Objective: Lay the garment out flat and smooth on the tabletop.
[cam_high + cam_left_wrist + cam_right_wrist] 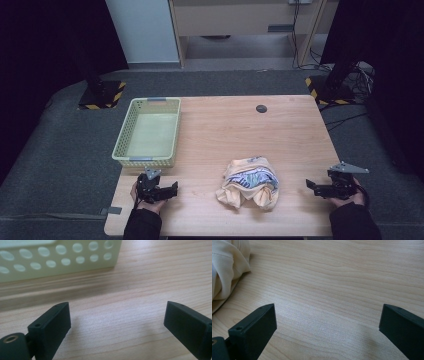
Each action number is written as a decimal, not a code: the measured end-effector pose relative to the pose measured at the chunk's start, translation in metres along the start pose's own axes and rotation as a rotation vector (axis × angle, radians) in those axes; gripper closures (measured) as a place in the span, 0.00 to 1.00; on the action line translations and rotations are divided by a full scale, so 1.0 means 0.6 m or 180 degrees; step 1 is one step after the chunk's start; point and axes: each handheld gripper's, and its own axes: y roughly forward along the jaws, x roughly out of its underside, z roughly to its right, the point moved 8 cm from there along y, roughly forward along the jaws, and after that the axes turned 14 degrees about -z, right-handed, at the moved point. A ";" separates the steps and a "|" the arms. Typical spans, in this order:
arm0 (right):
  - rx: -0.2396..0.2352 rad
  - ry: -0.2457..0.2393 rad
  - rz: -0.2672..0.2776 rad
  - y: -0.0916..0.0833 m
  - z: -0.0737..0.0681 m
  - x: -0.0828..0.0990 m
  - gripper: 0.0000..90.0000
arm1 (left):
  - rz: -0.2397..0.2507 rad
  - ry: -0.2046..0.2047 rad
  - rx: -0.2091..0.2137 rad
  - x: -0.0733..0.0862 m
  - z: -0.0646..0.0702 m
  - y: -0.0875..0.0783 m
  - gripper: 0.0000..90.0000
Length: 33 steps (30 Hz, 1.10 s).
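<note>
A pale wooden bench (220, 135) is standing on dark grey carpet, with a small dark round cap (261, 108) sitting in its far part. Beyond it, light wooden furniture and a tangle of cables are showing against the far wall, and two stand bases with yellow-and-black striped edges are resting on the carpet at the far left and far right. A pale yellow perforated basket (148, 131) is sitting at the bench's left edge, with nothing showing inside it. A crumpled cream garment (250, 182) with a patterned patch is lying near the front edge, between the two hands and well apart from both. The left tongs (170, 190) are being held just in front of the basket, jaws spread wide over bare wood; in the left gripper view the basket wall (57, 260) is running across the top. The right tongs (312, 186) are hovering near the right edge, likewise released, with nothing between the jaws. In the right gripper view a fold of the garment (227, 267) is being cut off by the left edge. The garment's pattern is too small to make out, and both sides of the room are lying in darkness.
</note>
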 end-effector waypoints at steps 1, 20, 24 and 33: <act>0.0000 0.0000 0.0000 0.000 0.000 0.000 0.01 | 0.0022 0.0011 0.0011 -0.001 0.003 -0.002 0.07; -0.0129 0.0000 0.0033 -0.012 -0.020 -0.019 0.03 | 0.0249 0.0126 0.0356 -0.018 0.056 -0.034 0.08; -0.0182 -0.0007 0.0065 -0.016 -0.026 -0.028 0.03 | 0.0318 0.0102 0.0443 -0.027 0.064 -0.044 0.09; -0.0264 -0.0014 0.0158 -0.021 -0.041 -0.052 0.03 | 0.0402 0.0145 0.0560 -0.045 0.084 -0.054 0.10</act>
